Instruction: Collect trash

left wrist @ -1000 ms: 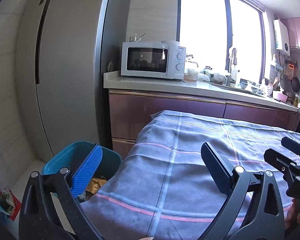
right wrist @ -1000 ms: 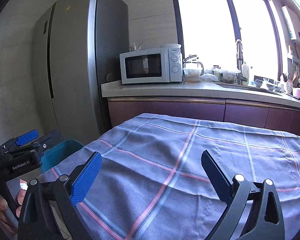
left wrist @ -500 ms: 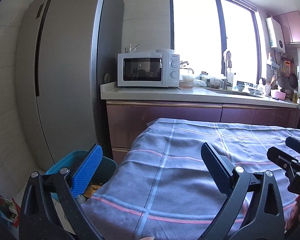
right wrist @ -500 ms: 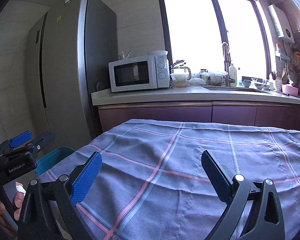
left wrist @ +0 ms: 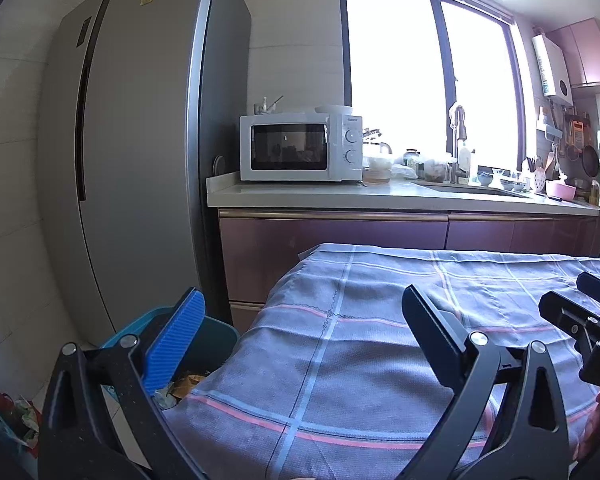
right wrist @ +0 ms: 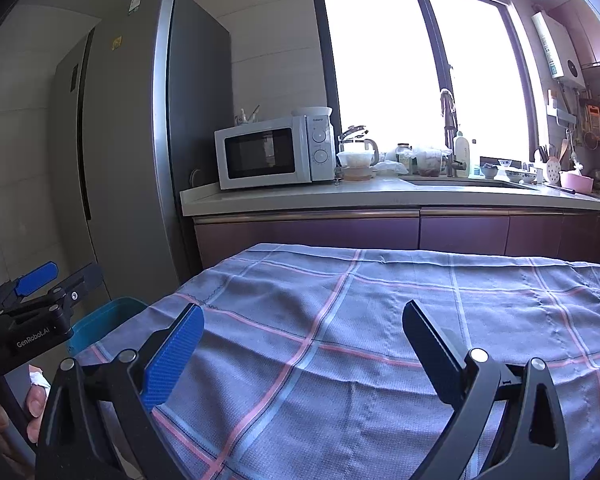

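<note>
Both sets of tongs hang wide apart and carry nothing: the left tongs (left wrist: 300, 336) over the near left edge of the checked tablecloth (left wrist: 380, 344), the right tongs (right wrist: 304, 340) further in over it. The tabletop shows no litter at all, so the collecting looks about finished. One teal bin (left wrist: 224, 332) stands on the floor left of the table with wrappers (left wrist: 184, 384) inside. One crumpled scrap (left wrist: 16, 416) lies on the floor, near left, perhaps left to fetch.
</note>
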Available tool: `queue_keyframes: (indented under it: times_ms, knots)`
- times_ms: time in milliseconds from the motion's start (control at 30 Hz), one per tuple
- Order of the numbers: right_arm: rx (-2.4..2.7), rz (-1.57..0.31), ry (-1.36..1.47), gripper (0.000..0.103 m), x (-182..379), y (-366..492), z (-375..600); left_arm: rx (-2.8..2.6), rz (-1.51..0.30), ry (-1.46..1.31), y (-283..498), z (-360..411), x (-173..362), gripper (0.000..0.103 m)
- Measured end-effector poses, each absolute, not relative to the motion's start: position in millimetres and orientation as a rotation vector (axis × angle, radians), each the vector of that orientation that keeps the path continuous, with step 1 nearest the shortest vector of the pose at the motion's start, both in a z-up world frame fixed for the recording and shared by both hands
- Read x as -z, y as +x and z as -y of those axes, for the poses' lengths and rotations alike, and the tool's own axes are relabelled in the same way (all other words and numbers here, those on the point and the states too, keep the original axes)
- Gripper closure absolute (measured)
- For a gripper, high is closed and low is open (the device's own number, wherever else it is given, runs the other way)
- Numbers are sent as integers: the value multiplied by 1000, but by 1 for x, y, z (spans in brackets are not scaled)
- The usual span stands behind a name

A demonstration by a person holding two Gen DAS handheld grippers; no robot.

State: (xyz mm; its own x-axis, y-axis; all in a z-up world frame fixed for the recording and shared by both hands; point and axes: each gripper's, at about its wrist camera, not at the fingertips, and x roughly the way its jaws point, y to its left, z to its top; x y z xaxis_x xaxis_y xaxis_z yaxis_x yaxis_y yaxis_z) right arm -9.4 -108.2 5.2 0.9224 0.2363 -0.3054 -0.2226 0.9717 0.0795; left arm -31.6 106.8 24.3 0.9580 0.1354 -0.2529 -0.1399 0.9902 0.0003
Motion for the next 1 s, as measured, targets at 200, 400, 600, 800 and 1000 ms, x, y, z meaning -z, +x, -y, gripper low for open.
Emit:
queue_keyframes:
  times_ms: [200,400,600,800,1000]
  knots:
    - [-232,-306,42,7,-8,-12,109,-137,-252,-17,-31,-106,-24,6]
    - [-230,-301,48,7,-9,-13,112,-136,-249,-13,-30,-105,-24,6]
    - [-231,-300,47,7,-10,-12,113,-136,-245,-13,-28,-105,-23,6]
    - [-231,-300,48,7,-10,-11,113,-135,-242,-11,-28,-105,-23,6]
    - [-229,-299,47,7,-11,-11,113,-136,-242,-10,-28,-105,-23,6]
